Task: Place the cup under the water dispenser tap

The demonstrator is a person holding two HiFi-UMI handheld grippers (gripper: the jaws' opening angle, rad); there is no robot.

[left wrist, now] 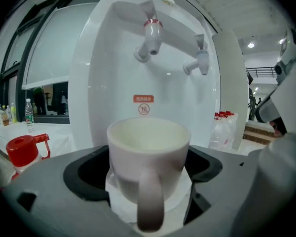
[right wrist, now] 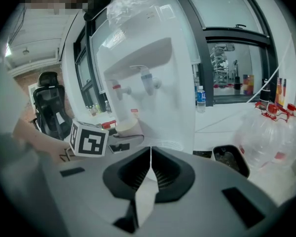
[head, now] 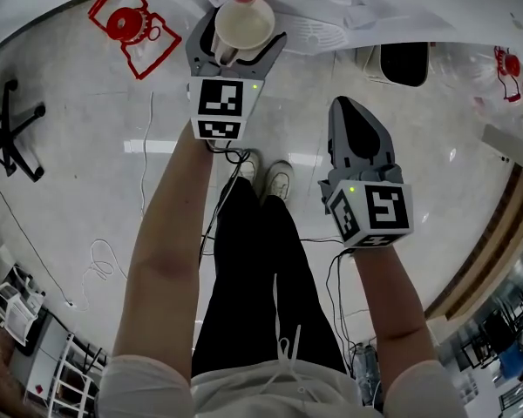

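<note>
A cream cup sits upright between the jaws of my left gripper, which is shut on it, handle toward the camera. The white water dispenser stands straight ahead, with a red-capped tap and a second tap above and beyond the cup. The cup is in front of the taps, lower than them. My right gripper is shut with nothing in it, off to the right of the dispenser. From there the cup shows below the taps.
A red-lidded container stands left of the dispenser. A red wire holder lies at the upper left. A black tray and clear plastic bottles sit to the right. An office chair stands far left.
</note>
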